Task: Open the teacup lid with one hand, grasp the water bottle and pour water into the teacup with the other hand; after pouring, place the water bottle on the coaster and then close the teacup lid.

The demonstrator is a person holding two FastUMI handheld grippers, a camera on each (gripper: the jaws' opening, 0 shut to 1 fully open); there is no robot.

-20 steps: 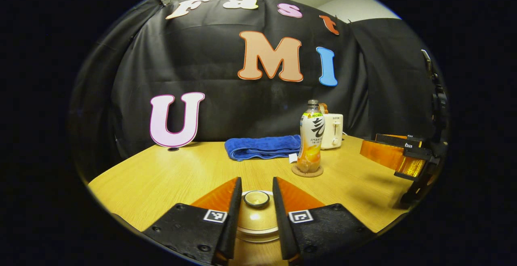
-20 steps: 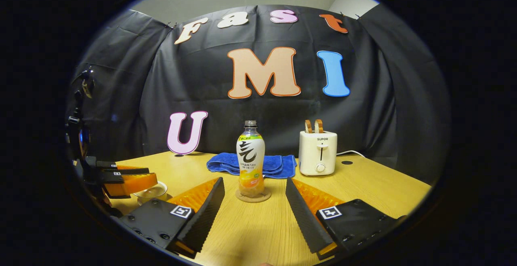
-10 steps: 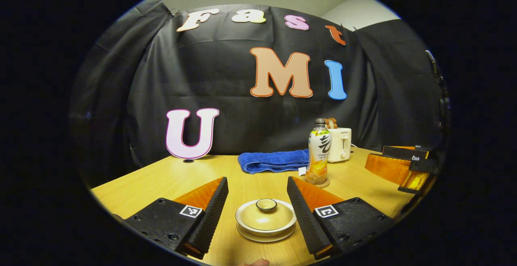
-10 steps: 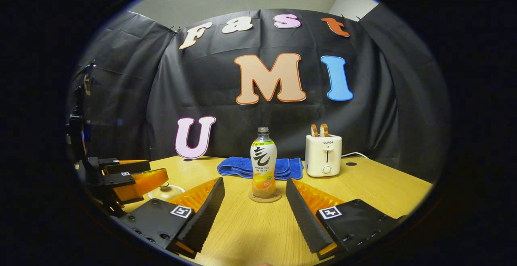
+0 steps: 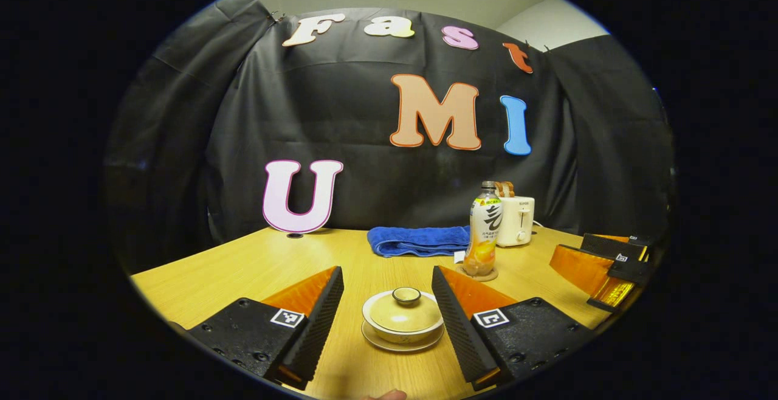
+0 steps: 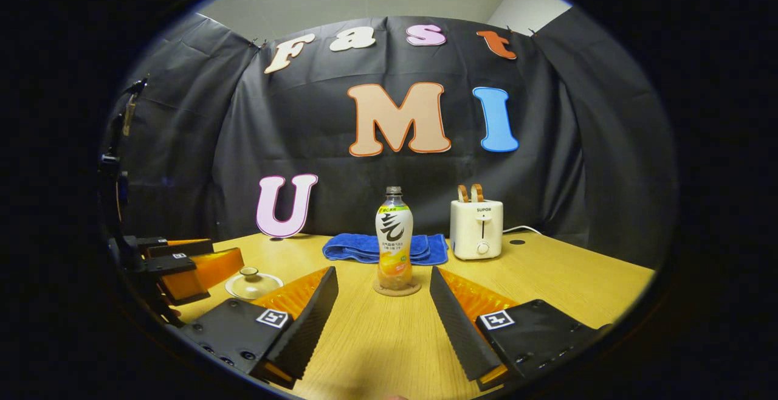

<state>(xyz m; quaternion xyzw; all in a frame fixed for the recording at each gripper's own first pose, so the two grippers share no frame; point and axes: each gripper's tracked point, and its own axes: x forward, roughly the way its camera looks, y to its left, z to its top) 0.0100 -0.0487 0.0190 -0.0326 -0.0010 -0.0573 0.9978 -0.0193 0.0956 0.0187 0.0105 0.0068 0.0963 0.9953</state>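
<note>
Both claws are spread wide w/ nothing in them. Left gripper point(image 5: 387, 309) sits low near the table point(image 5: 243, 269), teacup point(image 5: 403, 325) lined up between its fingers but not touched, lid point(image 5: 405, 310) on, so imo it's set for either grabbing the knob or backing off. Right gripper point(image 6: 383, 309) points at the bottle point(image 6: 394, 239), which stands upright on the coaster point(image 6: 397, 289), well ahead of it. Count: 1 cup, 1 lid, 1 bottle, 1 coaster, plus 1 blue towel point(image 6: 364, 248) & 1 toaster point(image 6: 477, 228) at the back.

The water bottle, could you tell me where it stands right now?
In the right gripper view, the water bottle stands upright on its coaster, before the blue towel, left of the toaster.
</note>
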